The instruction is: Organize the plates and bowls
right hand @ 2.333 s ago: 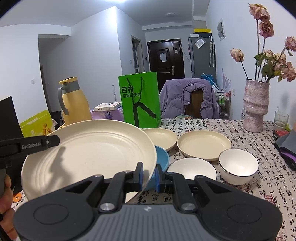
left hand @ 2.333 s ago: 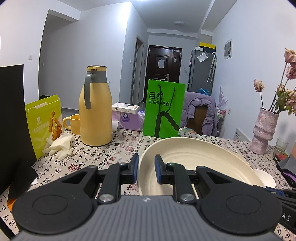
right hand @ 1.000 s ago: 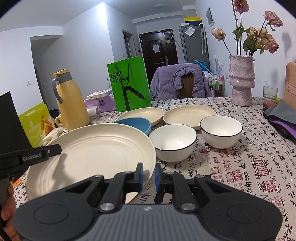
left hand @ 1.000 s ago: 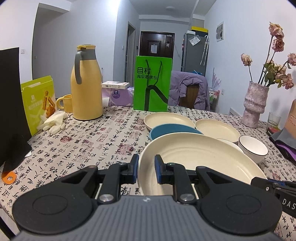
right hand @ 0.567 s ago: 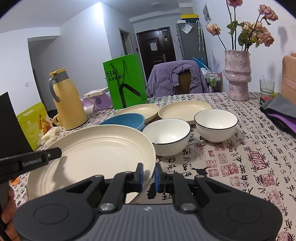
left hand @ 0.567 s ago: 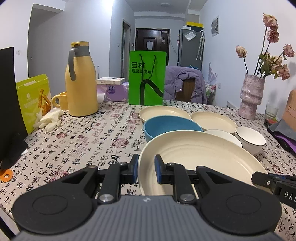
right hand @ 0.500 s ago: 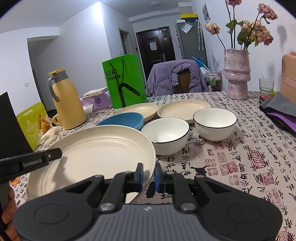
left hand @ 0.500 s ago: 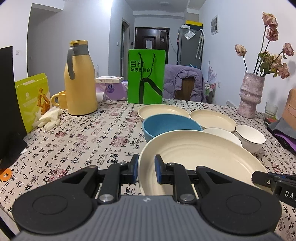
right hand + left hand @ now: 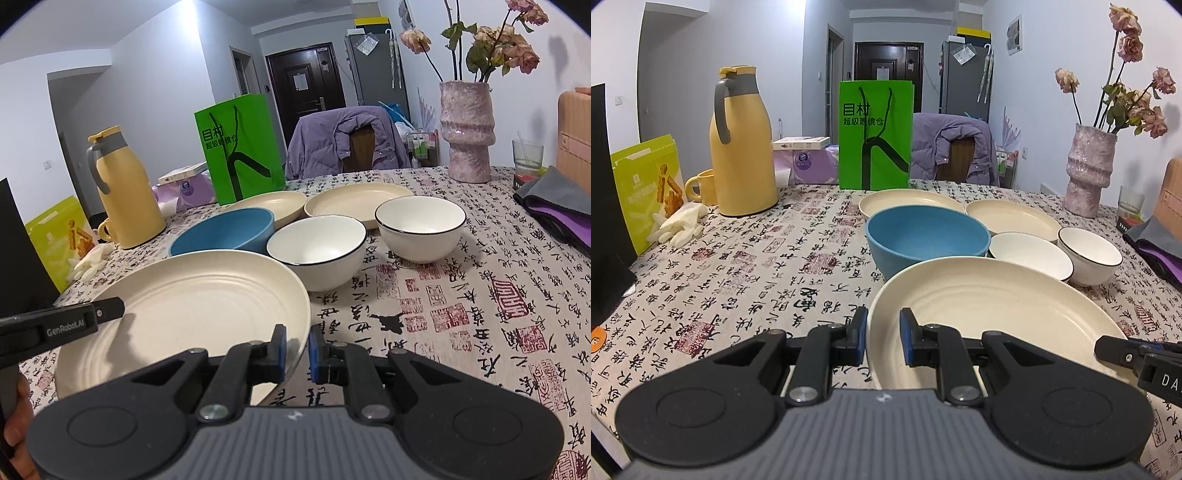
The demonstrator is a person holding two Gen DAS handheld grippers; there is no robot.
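Observation:
A large cream plate (image 9: 990, 317) (image 9: 192, 314) is held low over the patterned tablecloth by both grippers. My left gripper (image 9: 882, 341) is shut on its left rim; my right gripper (image 9: 296, 349) is shut on its right rim. Just behind the plate stands a blue bowl (image 9: 927, 238) (image 9: 225, 230). To its right are two white bowls with dark rims (image 9: 319, 251) (image 9: 421, 225). Two smaller cream plates (image 9: 908, 203) (image 9: 1012, 219) lie further back.
A yellow thermos jug (image 9: 742, 142), a yellow mug (image 9: 700, 186), white gloves (image 9: 677, 225) and a snack box (image 9: 646, 184) stand at the left. A green paper bag (image 9: 875, 134) is at the back, a pink vase with dried flowers (image 9: 1089, 170) and folded cloth (image 9: 557, 206) at the right.
Both grippers have sunk with the large plate toward the table, and the bowls and small plates behind it now appear nearer and higher in view. Both grips are unchanged.

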